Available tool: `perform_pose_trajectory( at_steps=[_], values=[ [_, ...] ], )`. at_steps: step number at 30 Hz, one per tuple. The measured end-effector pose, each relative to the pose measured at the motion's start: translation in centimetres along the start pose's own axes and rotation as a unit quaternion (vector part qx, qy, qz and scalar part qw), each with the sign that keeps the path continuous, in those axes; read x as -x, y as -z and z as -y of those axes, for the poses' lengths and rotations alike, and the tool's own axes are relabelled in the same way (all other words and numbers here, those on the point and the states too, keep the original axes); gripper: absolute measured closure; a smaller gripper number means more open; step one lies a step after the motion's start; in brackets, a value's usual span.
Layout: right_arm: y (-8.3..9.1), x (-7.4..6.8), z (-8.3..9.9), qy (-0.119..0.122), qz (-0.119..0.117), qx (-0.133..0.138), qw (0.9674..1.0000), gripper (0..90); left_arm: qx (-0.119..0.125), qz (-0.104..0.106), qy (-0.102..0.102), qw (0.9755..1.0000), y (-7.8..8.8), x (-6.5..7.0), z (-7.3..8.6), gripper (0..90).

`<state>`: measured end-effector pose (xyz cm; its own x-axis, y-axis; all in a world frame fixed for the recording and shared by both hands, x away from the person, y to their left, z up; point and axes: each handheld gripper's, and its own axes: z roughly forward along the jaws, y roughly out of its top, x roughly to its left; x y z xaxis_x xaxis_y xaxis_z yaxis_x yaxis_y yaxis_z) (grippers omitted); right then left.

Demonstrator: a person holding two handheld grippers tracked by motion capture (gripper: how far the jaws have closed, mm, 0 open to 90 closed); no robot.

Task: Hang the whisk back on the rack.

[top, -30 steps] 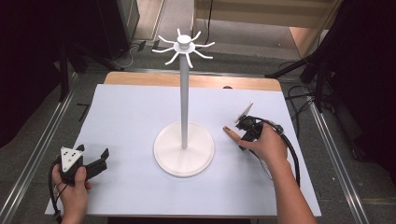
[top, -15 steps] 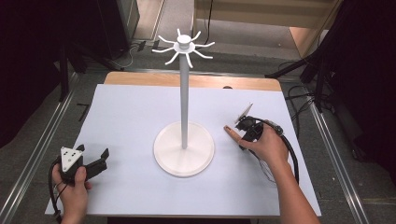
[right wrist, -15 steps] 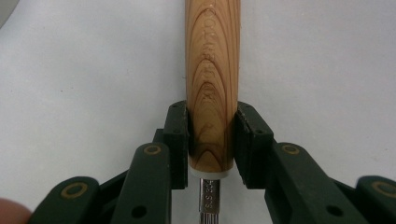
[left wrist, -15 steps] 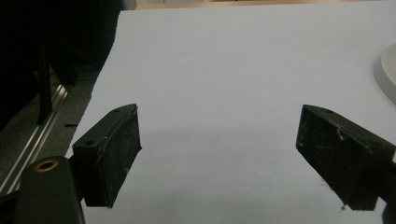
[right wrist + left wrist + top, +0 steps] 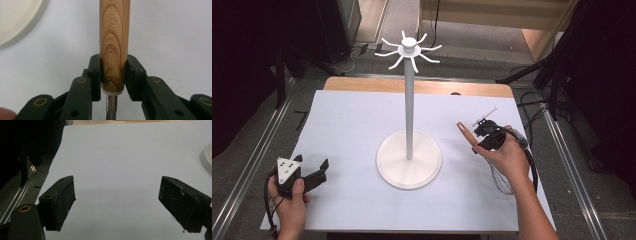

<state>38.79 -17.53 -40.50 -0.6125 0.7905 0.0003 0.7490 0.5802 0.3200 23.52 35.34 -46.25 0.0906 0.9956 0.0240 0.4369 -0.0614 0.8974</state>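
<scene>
Gripping the wooden handle (image 5: 114,47) of what looks like a whisk, the right tongs (image 5: 484,141) have lifted it off the tabletop (image 5: 352,130) since a second ago, right of the white hook stand (image 5: 409,125). That suggests hanging comes next. The left tongs (image 5: 312,172) gape wide, empty.

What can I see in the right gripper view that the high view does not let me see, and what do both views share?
The right gripper view alone shows the wood grain and the printed letters on the wooden handle, its metal ferrule, and both jaws of the right gripper pressed on its sides. The high view alone shows the tall white stand with its hooks, the left gripper with its jaws apart, and the wire loops under the right hand. Both show the handle, the white table sheet and the stand's round base.
</scene>
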Motion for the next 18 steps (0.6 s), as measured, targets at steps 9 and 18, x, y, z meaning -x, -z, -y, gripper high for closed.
perform_pose_trajectory(
  at_steps=[9, 18],
  values=[
    [2.2, -0.3, 0.2, -0.009, -0.012, 0.082, 0.9965, 71.2, 0.001, 0.000, 0.000, 1.0000, 0.0, 0.0, 0.0, 14.8],
    [4.4, -1.0, 0.8, 0.005, -0.018, 0.175, 0.9843, 71.3, 0.002, 0.000, 0.001, 1.0000, 0.0, 0.0, 0.0, 14.8]
  ],
)
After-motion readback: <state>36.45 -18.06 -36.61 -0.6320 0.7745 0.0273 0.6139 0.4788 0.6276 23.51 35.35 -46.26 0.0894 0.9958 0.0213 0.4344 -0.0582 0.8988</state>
